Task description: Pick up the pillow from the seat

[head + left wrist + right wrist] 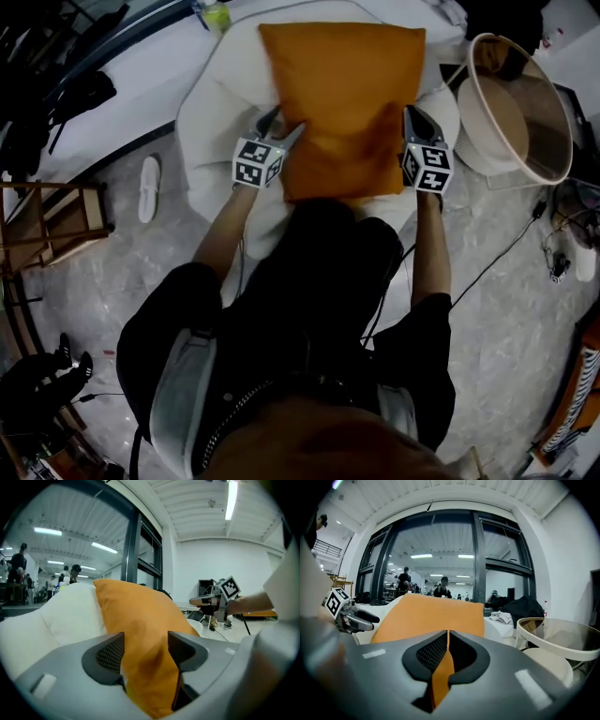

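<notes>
The left hand-held gripper (145, 649) has its jaws about half spread, and a thick fold of the orange pillow (342, 94) stands between them. The cloth fills the gap and touches the inner edges of the jaws, but I do not think that the pads press it. I judge this side a loose hold, not a real pinch. The right hand-held gripper (448, 651) has its jaws almost pressed together, and they pinch a thin strip of the pillow's edge.

In the head view both are at the near part of the pillow, the left one at the left edge and the right one at the right edge, so the pillow lies between them. It also stretches forward from them, away from the person. Its long axis runs in this same direction, away from the body. Neither hand is clearly nearer, because both are already at the cloth.

The pillow rests on the white seat (208, 103), with its far end against the higher back part. To the right of the seat, a little apart from it, stands a round pale stand (562, 141).

For lifting, I judge that the left jaws must first close on their fold. Otherwise the pillow will hang from the right side only.
</notes>
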Motion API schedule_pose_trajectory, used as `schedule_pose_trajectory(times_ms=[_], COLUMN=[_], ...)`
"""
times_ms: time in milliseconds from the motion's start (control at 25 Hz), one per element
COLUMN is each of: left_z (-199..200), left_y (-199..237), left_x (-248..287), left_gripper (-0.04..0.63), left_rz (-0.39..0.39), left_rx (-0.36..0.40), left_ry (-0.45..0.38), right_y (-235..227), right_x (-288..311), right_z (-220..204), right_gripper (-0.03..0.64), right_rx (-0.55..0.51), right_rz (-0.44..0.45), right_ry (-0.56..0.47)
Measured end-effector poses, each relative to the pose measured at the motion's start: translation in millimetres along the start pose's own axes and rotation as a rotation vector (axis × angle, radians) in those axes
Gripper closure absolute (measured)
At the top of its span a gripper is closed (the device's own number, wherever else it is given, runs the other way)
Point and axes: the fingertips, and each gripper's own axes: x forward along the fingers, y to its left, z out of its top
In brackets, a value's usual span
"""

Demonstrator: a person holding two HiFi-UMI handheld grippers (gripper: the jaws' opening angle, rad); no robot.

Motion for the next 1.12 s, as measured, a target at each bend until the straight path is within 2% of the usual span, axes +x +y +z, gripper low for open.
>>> schedule_pose_trajectory(times_ms=[80, 160, 200, 280, 320, 360, 560, 640, 760, 1120], left_z=[-5.7, -14.2, -18.6, -27.7, -32.9, -38.1, -52.8, -53.8, -54.5, -67.9], left_y=[-1.8, -7.7, -11.0, -15.9, -17.8, -19.5, -25.7, -22.9, -14.7, -15.4], left_x=[3.0, 6.4, 9.4, 16.8, 19.8, 22.0, 31.6, 37.2, 45.0, 63.1], left_gripper=[0.293, 0.276, 0.235, 0.107, 0.067, 0.046, 0.026, 0.026, 0.026, 0.031], left_rz=[-0.014, -0.047, -0.068, -0.1, -0.106, -0.107, -0.103, -0.081, -0.036, -0.019], left_rx=[-0.031, -0.082, -0.115, -0.17, -0.182, -0.186, -0.236, -0.245, -0.259, -0.24], left_ry=[0.007, 0.025, 0.035, 0.057, 0.068, 0.079, 0.11, 0.114, 0.12, 0.175], right_y=[-1.7, 1.0, 2.5, -0.2, -3.1, -5.2, -4.6, -8.6, -14.5, -16.8], right_x=[1.4, 4.2, 6.8, 14.1, 18.2, 22.4, 43.1, 50.4, 60.9, 87.9], right_z=[-6.5, -16.2, -21.4, -32.7, -39.9, -48.3, -89.0, -96.6, -105.9, -119.2], right_gripper=[0.59, 0.537, 0.447, 0.231, 0.147, 0.106, 0.063, 0.026, 0.021, 0.02], right_rx=[0.007, 0.037, 0.067, 0.13, 0.151, 0.165, 0.246, 0.303, 0.336, 0.236], right_rz=[0.0, 0.047, 0.084, 0.126, 0.129, 0.132, 0.206, 0.227, 0.24, 0.287], right_ry=[0.012, 0.023, 0.019, 0.008, 0.012, 0.026, 0.132, 0.149, 0.169, 0.277])
